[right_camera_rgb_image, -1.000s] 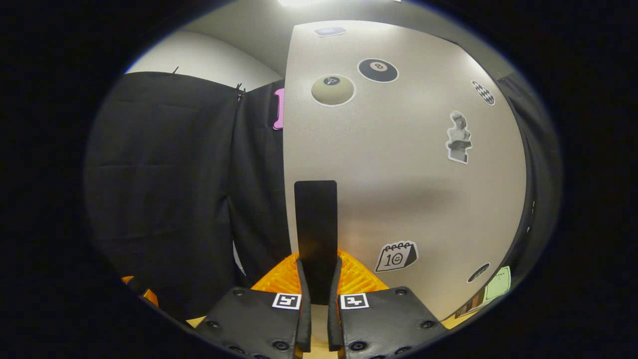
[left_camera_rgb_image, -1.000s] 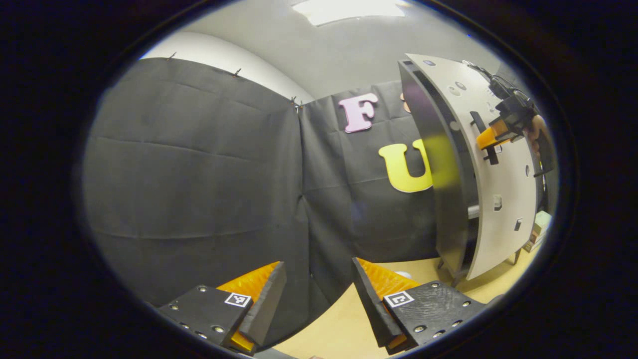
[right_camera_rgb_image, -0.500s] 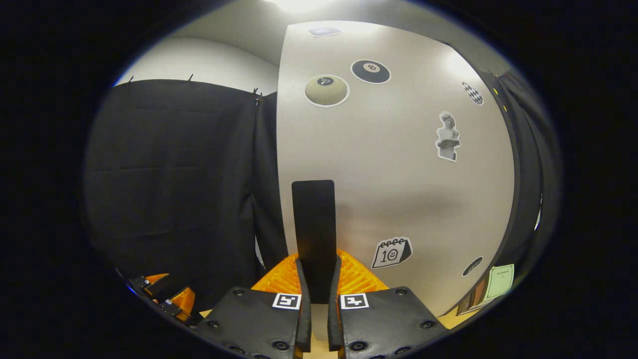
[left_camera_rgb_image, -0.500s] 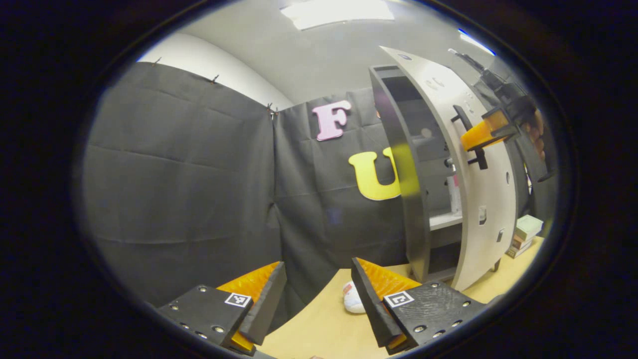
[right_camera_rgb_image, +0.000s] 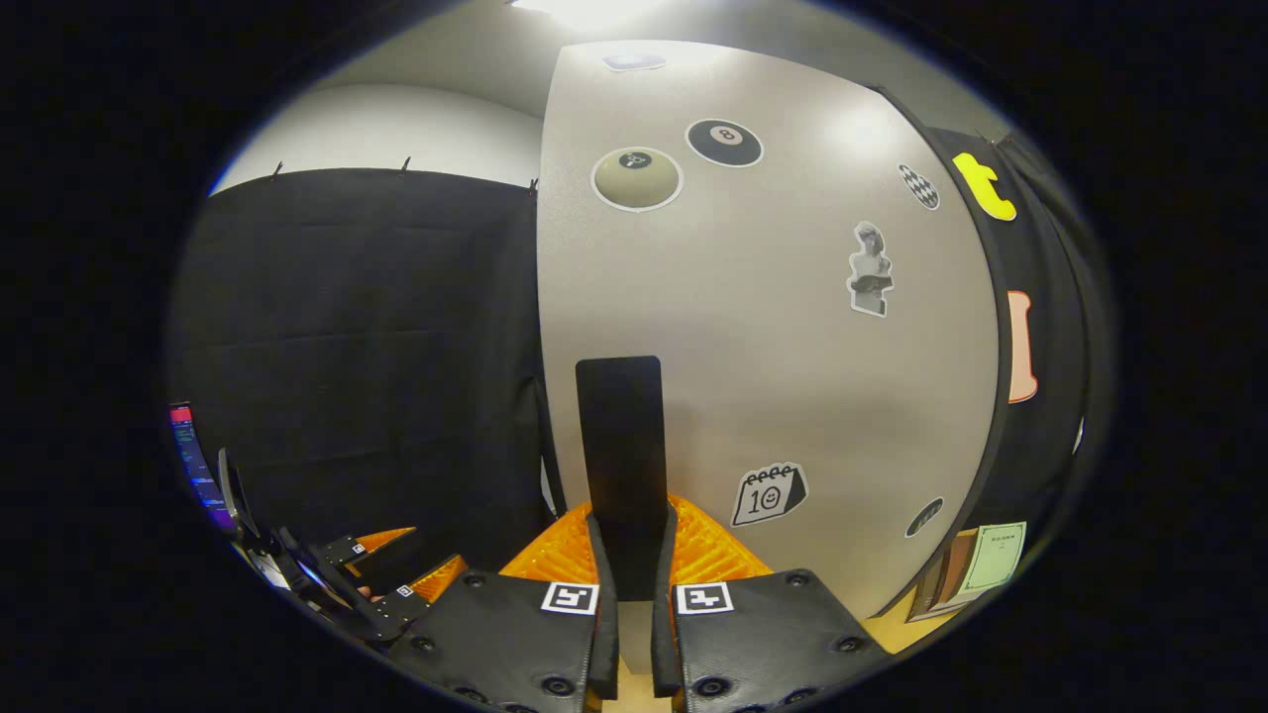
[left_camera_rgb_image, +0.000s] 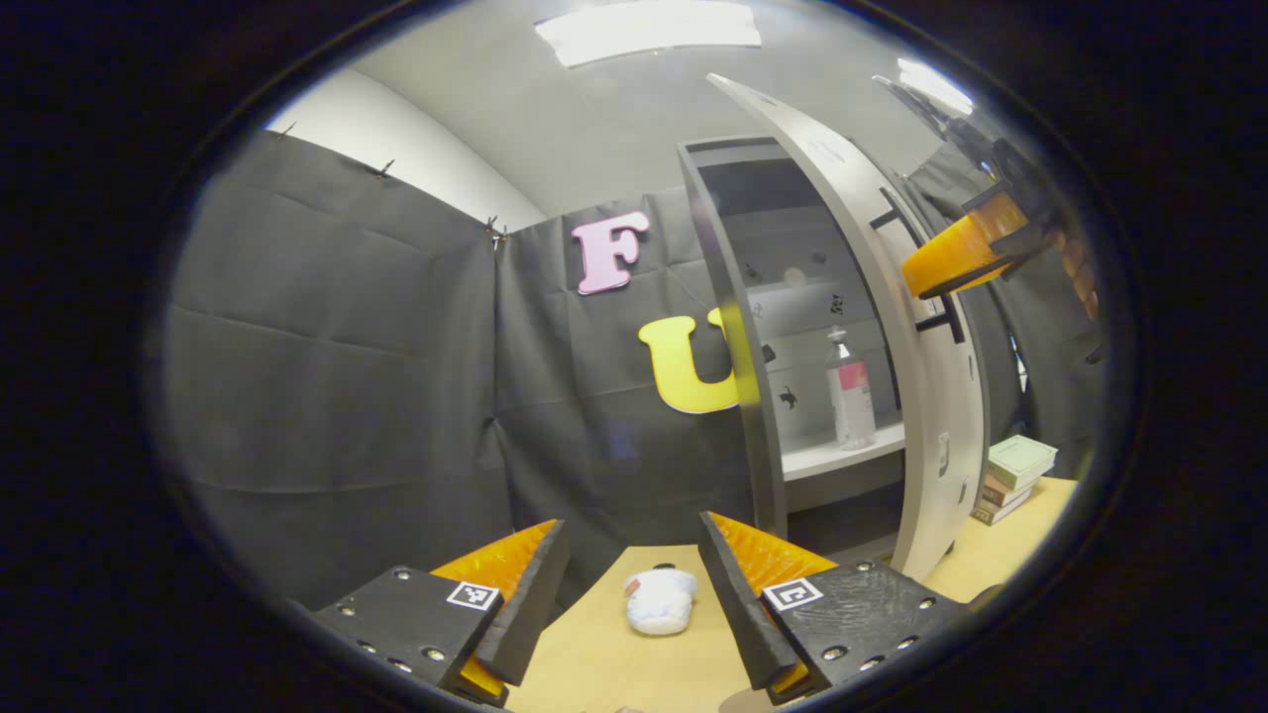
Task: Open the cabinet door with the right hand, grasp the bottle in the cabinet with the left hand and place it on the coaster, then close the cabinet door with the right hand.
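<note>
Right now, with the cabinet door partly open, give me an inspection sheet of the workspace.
Surface: tan wooden tabletop.
Job's things: clear plastic bottle with pink label upright on white cabinet shelf; grey cabinet door swung partly open; coaster not made out.
Clutter: small white plush toy; stack of books.
Grippers: left gripper open, empty; right gripper shut on black door handle.
Cables: nothing seen.
Surroundings: black cloth walls, ceiling light.
</note>
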The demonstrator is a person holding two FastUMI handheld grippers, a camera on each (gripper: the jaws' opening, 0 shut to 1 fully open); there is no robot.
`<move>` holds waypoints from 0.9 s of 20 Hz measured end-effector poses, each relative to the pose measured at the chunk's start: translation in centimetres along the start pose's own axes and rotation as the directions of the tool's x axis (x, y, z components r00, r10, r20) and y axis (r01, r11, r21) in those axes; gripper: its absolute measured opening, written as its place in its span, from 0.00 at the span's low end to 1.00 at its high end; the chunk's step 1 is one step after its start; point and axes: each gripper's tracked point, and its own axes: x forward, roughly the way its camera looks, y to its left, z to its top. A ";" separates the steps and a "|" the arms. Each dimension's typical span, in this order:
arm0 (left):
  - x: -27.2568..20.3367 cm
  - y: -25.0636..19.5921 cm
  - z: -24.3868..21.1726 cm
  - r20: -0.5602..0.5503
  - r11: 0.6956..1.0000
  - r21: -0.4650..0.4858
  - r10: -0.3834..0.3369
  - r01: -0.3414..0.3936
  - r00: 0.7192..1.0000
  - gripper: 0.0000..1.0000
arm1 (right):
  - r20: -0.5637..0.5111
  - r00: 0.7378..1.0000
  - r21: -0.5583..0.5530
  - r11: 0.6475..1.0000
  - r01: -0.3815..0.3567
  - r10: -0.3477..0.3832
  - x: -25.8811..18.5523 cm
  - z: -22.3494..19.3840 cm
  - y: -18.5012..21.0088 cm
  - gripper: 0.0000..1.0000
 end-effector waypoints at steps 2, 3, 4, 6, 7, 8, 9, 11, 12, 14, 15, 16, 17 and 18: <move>0.6 -1.7 0.4 0.005 1.000 -0.008 -0.025 0.025 1.000 0.80 | -0.001 1.000 -0.012 1.000 -0.017 0.017 -0.7 -0.1 -0.1 0.15; 0.7 -2.7 0.4 0.003 0.999 -0.016 -0.042 0.042 0.999 0.81 | -0.001 1.000 -0.016 1.000 -0.027 0.027 -1.2 -0.2 -0.2 0.15; 1.1 -3.8 0.6 0.004 0.998 -0.025 -0.058 0.058 0.998 0.80 | 0.001 0.999 -0.013 0.999 -0.037 0.037 -1.7 -0.2 -0.2 0.15; 1.4 -6.1 1.2 0.011 0.995 -0.034 -0.092 0.092 0.996 0.81 | 0.006 0.998 0.005 0.998 -0.055 0.055 -2.8 -0.1 -0.4 0.12; 1.3 -7.3 1.5 0.018 0.993 -0.034 -0.108 0.109 0.994 0.81 | 0.008 0.998 0.011 0.998 -0.058 0.058 -3.2 -0.2 -0.5 0.12; 1.4 -8.4 1.9 0.026 0.991 -0.033 -0.125 0.126 0.992 0.80 | 0.008 0.998 0.007 0.998 -0.057 0.057 -3.7 -0.2 -0.7 0.12; 1.6 -9.4 2.3 0.034 0.989 -0.032 -0.141 0.142 0.989 0.80 | 0.006 0.998 -0.001 0.998 -0.055 0.055 -4.1 -0.2 -0.8 0.14; 1.8 -11.3 3.0 0.048 0.985 -0.038 -0.168 0.169 0.985 0.80 | 0.005 0.999 -0.008 0.999 -0.047 0.047 -5.1 -0.2 -1.1 0.14; 1.9 -12.2 3.2 0.052 0.982 -0.044 -0.180 0.182 0.982 0.80 | 0.004 0.999 -0.007 0.999 -0.043 0.043 -5.7 -0.2 -1.4 0.15; 1.9 -13.9 3.4 0.058 0.977 -0.052 -0.205 0.208 0.977 0.80 | 0.013 0.999 -0.002 1.000 -0.031 0.031 -6.6 -0.1 -1.8 0.12; 1.8 -14.8 3.6 0.059 0.974 -0.053 -0.217 0.220 0.974 0.80 | 0.018 1.000 -0.005 1.000 -0.023 0.024 -7.2 0.0 -2.0 0.14; 1.7 -15.5 3.8 0.060 0.972 -0.051 -0.228 0.231 0.972 0.80 | 0.024 1.000 -0.006 1.000 -0.015 0.015 -7.5 0.0 -2.3 0.14; 1.6 -16.2 3.8 0.062 0.969 -0.049 -0.238 0.241 0.969 0.81 | 0.031 0.999 -0.005 1.000 -0.007 0.007 -7.7 0.0 -2.4 0.14; 1.5 -16.9 4.0 0.063 0.967 -0.047 -0.247 0.250 0.967 0.81 | 0.038 0.999 -0.001 1.000 -0.003 0.003 -7.8 0.0 -2.6 0.14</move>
